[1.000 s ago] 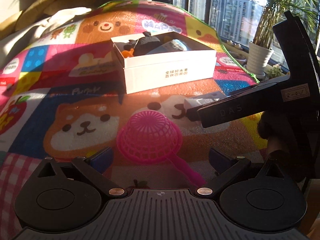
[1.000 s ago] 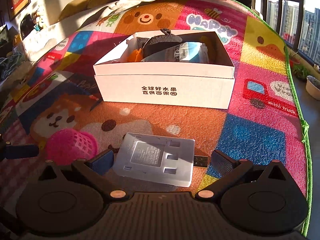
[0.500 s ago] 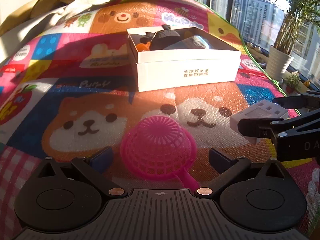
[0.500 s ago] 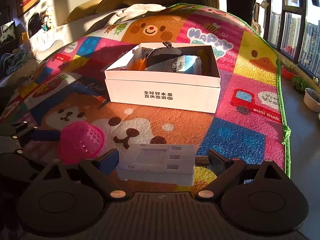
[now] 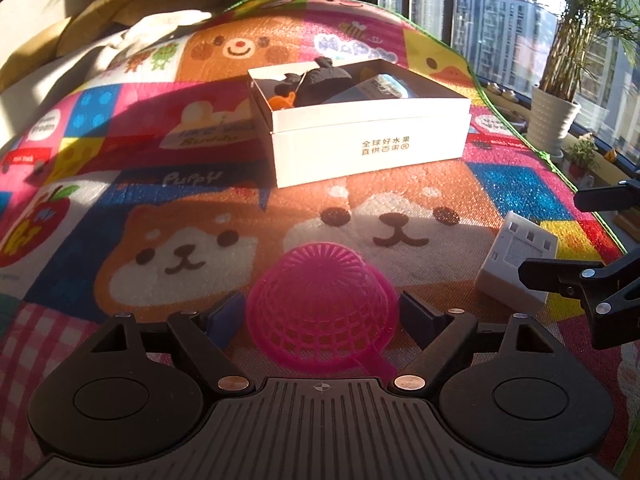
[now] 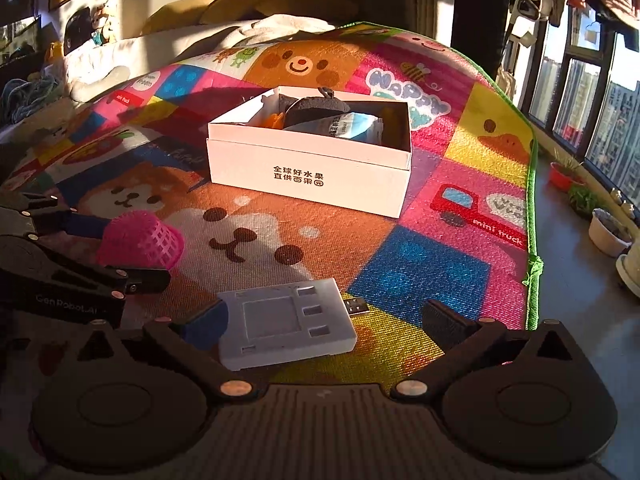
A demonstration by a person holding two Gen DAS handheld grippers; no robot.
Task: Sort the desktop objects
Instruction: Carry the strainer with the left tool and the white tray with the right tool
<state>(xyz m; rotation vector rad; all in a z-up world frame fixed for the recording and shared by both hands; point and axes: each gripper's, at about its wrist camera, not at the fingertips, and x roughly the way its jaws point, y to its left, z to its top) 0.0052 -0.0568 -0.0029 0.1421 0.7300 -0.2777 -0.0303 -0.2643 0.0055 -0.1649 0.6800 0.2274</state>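
Both wrist views swung: white box (image 5: 368, 148) now sits further right in my left view, further off in the right. Left gripper (image 5: 322, 312) has just been closing its jaws around the upturned pink strainer (image 5: 322, 304) on the play mat (image 5: 192, 216); pads just beside the mesh, contact I can't confirm from here. Right gripper (image 6: 324, 322) jaws spread wide again, grey USB hub (image 6: 286, 326) lying flat between them, left pad (image 6: 206, 322) close to its edge, right one well clear. Nothing lifted. Box holds a dark pouch (image 6: 316, 110) and a packet (image 6: 352, 128).
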